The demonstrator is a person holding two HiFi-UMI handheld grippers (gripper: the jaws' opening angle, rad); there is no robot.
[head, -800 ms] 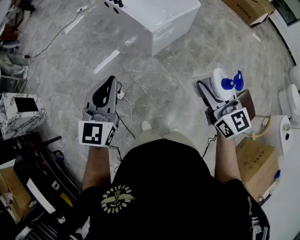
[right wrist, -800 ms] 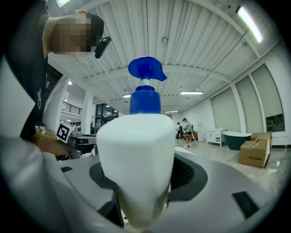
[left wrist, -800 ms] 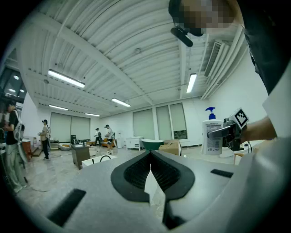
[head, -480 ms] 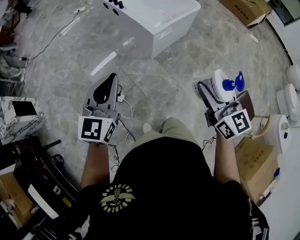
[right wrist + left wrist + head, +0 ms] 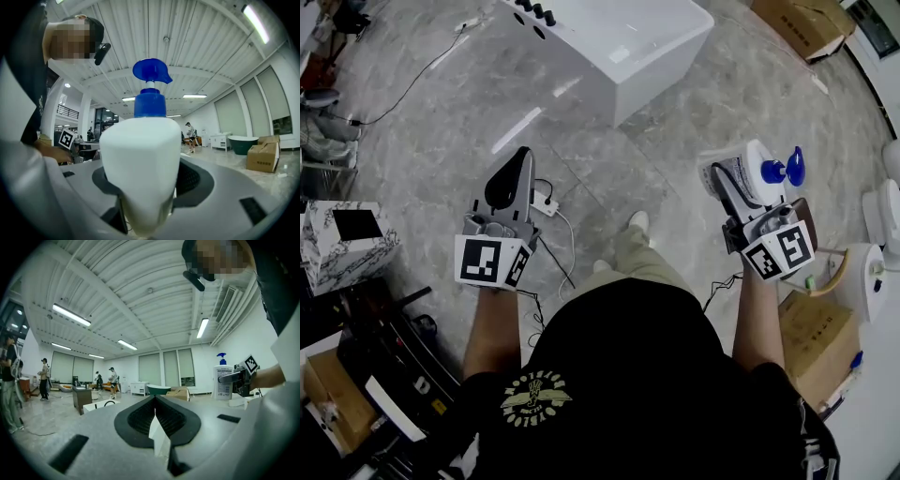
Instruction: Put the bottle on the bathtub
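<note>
Head view: bathtub (image 5: 619,47) at 12 o'clock sits lower and nearer than a moment ago, so the person has stepped toward it. Left claw (image 5: 514,176), 9 o'clock, is closed and empty. Right claw (image 5: 741,183), 3 o'clock, grips the upright bottle (image 5: 759,161), well apart from the bathtub and likely mid-carry.

Large open hall, white bathtub (image 5: 656,66), cardboard box (image 5: 811,342)

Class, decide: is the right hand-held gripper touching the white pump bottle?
Touching. The right gripper view shows the bottle pressed between both jaws of the right hand-held gripper.
</note>
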